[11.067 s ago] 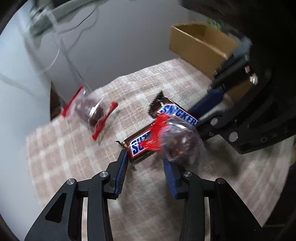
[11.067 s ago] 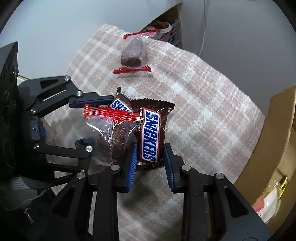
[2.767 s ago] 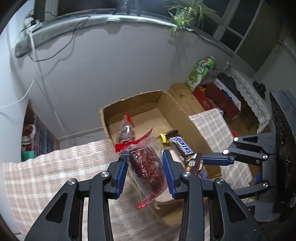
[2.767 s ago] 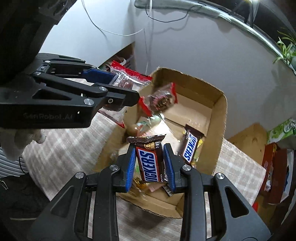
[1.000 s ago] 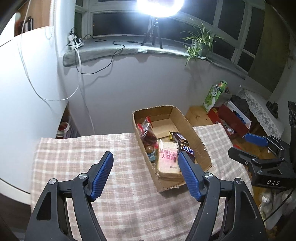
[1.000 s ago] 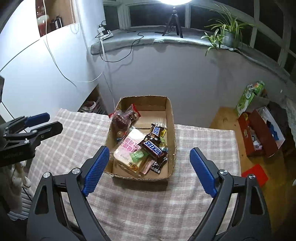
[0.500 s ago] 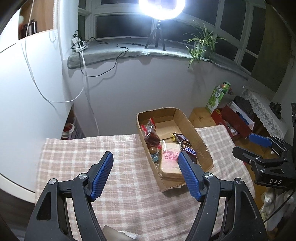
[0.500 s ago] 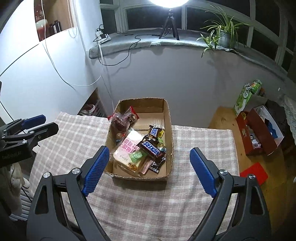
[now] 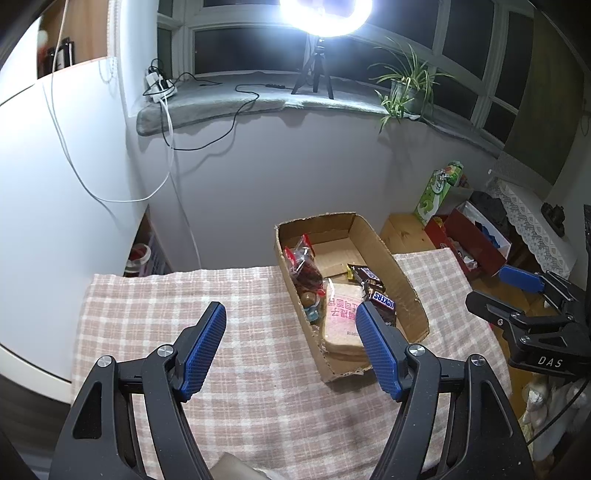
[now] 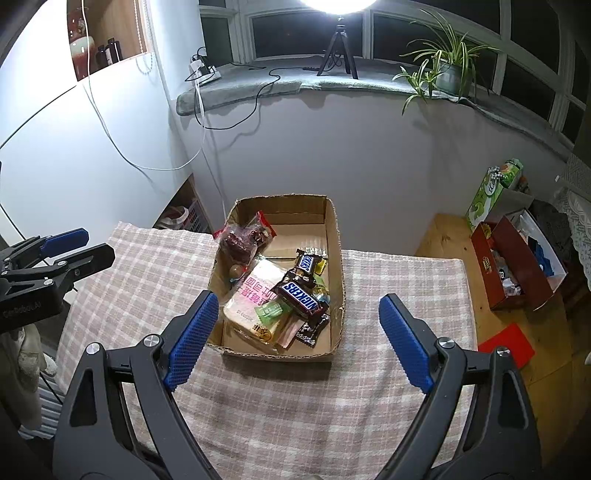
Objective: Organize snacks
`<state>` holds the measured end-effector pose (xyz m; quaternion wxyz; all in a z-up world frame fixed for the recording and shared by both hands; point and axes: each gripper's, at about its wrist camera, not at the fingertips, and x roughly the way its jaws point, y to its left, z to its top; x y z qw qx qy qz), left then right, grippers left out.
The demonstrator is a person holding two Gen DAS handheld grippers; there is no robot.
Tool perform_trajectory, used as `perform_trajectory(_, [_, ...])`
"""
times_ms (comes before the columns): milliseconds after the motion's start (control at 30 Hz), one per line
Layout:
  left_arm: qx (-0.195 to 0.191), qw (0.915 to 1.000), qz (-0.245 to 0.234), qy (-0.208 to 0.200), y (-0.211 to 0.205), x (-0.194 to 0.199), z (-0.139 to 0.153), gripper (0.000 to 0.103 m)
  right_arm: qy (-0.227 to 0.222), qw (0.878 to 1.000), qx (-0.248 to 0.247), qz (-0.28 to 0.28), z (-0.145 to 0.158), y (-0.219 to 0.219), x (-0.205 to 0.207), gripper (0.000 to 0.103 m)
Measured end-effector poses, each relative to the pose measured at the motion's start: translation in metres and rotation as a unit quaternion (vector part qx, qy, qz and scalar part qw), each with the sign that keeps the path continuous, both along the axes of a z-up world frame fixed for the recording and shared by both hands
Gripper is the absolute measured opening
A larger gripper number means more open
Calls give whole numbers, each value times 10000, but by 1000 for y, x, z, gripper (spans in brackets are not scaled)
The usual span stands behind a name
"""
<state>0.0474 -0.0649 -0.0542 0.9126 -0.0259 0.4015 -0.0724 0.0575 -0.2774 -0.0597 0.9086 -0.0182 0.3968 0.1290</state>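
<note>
A cardboard box (image 10: 336, 251) stands on the checked tablecloth (image 10: 147, 280) and holds the snacks: two Snickers bars (image 10: 297, 293), a red-sealed bag of dark sweets (image 10: 240, 238), a pink-lettered bread pack (image 10: 255, 295) and small candies. The box also shows in the left wrist view (image 9: 402, 280). My left gripper (image 9: 291, 347) is open and empty, high above the cloth, left of the box. My right gripper (image 10: 295, 339) is open and empty, high above the box's near end.
The table edge drops at the right to a wooden floor (image 10: 443, 236) with a red box (image 10: 513, 273) and a green carton (image 10: 487, 192). A white wall, cables and a shelf gap (image 10: 184, 214) lie behind the table. A ring light (image 9: 325, 14) glares on the windowsill.
Earlier each gripper held a snack over the box; both snacks now lie in the box. Both grippers have opened and lifted high above the table, rising slightly more in the last half second.
</note>
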Motion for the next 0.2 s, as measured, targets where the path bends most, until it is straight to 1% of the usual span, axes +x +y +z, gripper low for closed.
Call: perform_trajectory(200, [49,10000,4,-14,-1,2,-4,73,56,10000,10,-28,-3,-4,4,91])
